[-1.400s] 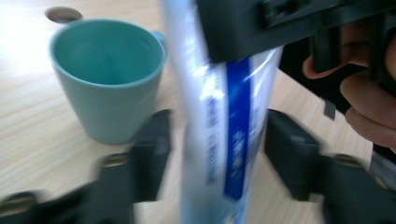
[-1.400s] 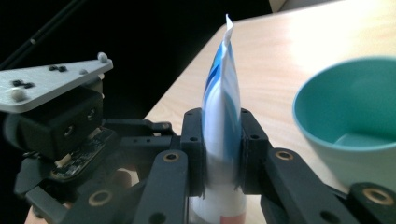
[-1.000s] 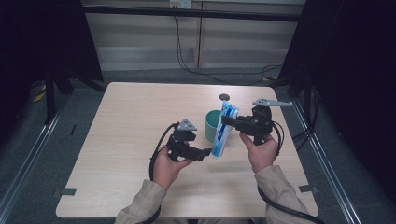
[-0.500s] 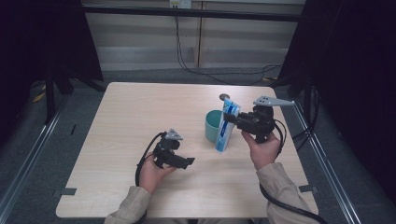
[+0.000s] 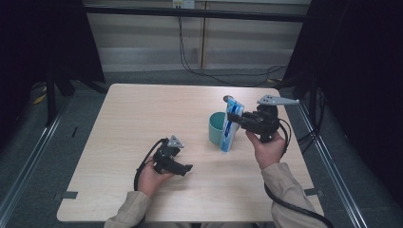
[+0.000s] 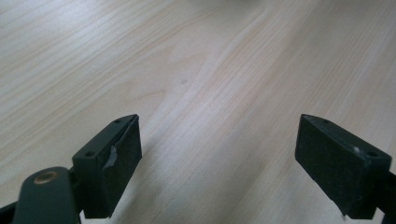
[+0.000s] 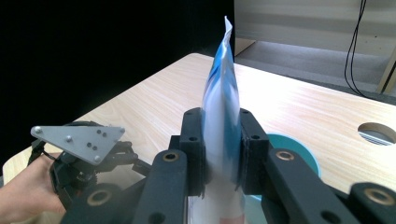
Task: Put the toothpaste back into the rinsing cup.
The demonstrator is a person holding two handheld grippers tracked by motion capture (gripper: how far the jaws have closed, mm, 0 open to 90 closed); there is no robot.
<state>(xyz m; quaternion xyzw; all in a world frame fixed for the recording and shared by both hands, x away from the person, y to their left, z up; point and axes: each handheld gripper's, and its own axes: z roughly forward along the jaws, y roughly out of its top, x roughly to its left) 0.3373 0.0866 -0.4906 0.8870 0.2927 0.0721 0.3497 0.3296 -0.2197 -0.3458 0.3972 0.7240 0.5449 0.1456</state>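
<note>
Table (image 5: 142, 118): pale wood, bearing everything below; a round hole (image 5: 225, 99) sits near its far edge, beyond the cup. Cup (image 5: 216, 127): teal, upright, right of centre, mouth open upward. Tube (image 5: 230, 127): blue and white, soft, held above the table just right of the cup; long axis steeply upright, leaning a little, crimped end up and far, cap end down and near, close beside the cup's wall. Right gripper (image 5: 242, 121): jaws clenched across the tube's middle (image 7: 222, 135). Left gripper (image 5: 186, 167): released, jaws wide apart over bare table (image 6: 219, 93), well apart from the cup. Risks, judged: the soft body could slide through the clamp; the low end could catch the rim and tip the cup, which nothing steadies.
</note>
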